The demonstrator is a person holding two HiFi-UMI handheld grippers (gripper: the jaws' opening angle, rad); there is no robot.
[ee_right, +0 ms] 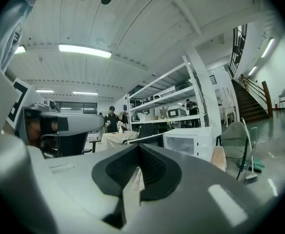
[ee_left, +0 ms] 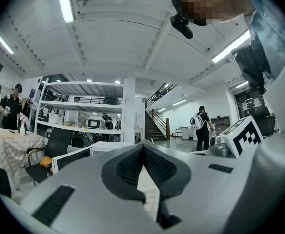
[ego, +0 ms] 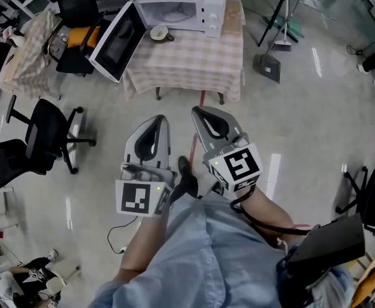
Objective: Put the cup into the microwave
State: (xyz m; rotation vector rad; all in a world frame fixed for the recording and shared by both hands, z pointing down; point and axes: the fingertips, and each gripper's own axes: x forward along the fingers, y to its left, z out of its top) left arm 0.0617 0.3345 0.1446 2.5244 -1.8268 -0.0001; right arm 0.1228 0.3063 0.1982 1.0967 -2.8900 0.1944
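A cup (ego: 159,33) stands on the checked tablecloth of a small table (ego: 194,66), just in front of the white microwave (ego: 181,5). The microwave's door (ego: 115,43) hangs wide open to the left. Both grippers are held level over the floor, well short of the table and pointing toward it. My left gripper (ego: 160,117) has its jaws together with nothing between them, as the left gripper view (ee_left: 143,144) also shows. My right gripper (ego: 196,110) is shut and empty too (ee_right: 138,146). The right gripper view shows the microwave (ee_right: 189,143) ahead.
Black office chairs (ego: 46,140) stand at the left and another chair (ego: 370,197) at the right. A dustpan and broom (ego: 269,66) lie right of the table. Shelving (ee_left: 79,116) and a person with a backpack (ee_left: 201,126) are in the background.
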